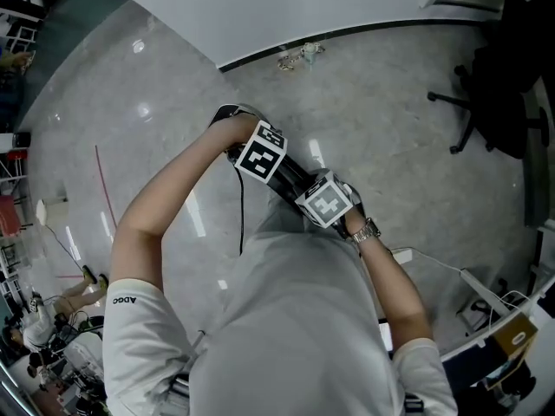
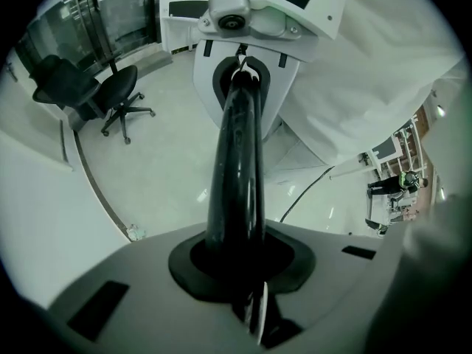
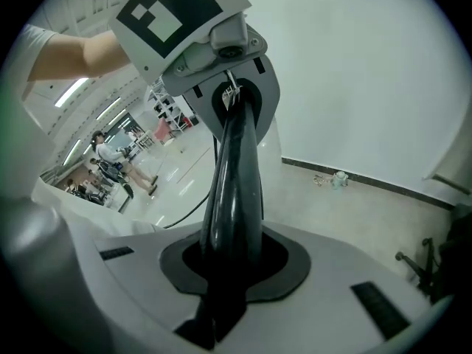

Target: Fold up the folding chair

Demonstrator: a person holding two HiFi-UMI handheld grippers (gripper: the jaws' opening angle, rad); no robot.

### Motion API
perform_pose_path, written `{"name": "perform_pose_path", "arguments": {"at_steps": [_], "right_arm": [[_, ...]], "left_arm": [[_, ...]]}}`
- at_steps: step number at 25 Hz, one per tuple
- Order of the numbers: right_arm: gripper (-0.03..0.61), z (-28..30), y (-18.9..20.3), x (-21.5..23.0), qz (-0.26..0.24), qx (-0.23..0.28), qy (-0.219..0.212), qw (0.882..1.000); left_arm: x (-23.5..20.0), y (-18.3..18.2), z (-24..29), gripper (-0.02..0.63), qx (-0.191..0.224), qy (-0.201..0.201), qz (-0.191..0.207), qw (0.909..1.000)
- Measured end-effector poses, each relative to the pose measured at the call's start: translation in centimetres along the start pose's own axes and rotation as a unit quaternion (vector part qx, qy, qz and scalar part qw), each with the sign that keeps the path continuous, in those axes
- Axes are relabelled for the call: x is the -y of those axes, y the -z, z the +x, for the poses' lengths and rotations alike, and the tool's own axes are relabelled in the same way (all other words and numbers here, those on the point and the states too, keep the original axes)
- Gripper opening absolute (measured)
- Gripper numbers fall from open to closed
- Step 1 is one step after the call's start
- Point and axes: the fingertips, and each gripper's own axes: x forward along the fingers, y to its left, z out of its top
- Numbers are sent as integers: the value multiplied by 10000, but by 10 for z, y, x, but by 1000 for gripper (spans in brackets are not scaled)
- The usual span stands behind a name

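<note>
Both the left tongs [image 2: 240, 268] and the right tongs [image 3: 230, 264] are nearly closed, each clamped on the black chair tube [image 2: 236, 161] that runs btw. them; I judge it stiff, glossy, prob. slippery, so grip firm here, w/ rest of chair hidden.

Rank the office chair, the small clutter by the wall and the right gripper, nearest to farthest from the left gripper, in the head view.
From the left gripper:
1. Right gripper, beside it on the same black bar.
2. Small clutter, ahead, at the foot of the wall.
3. Office chair, far off, upper right.
</note>
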Motion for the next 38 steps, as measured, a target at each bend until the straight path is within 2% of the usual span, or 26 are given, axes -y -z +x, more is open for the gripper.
{"name": "perform_pose_path", "arguments": {"at_steps": [8,12,15,18,25,28,33,38], "right_arm": [[63,-17,-30,42,-172,-47,286,9994],[73,-18,-44,48,-143,-103,347,9992],[78,-14,-53,61,-74,-136,336,9993],[77,-9,-65,75,-163,-220,247,9993],[78,-8,-84,96,-516,-610,71,9968],[75,-4,-90,118,-680,-769,45,9947],[60,-4,-119,164,-993,-1001,25,9900],[60,2,-139,190,-1365,-1106,-321,9839]], "left_arm": [[-46,14,-19,61,225,-230,-203,9993],[-58,25,-24,61,307,-320,-73,9990],[-72,35,-24,61,364,-309,-27,9989],[-81,47,-22,61,480,-209,-243,9983],[-99,62,-30,61,696,-490,-307,9959],[-115,70,-34,61,775,-475,-503,9946],[-151,95,-42,61,928,-576,-1073,9882],[-175,112,-47,60,1002,-536,-1305,9849]]}}
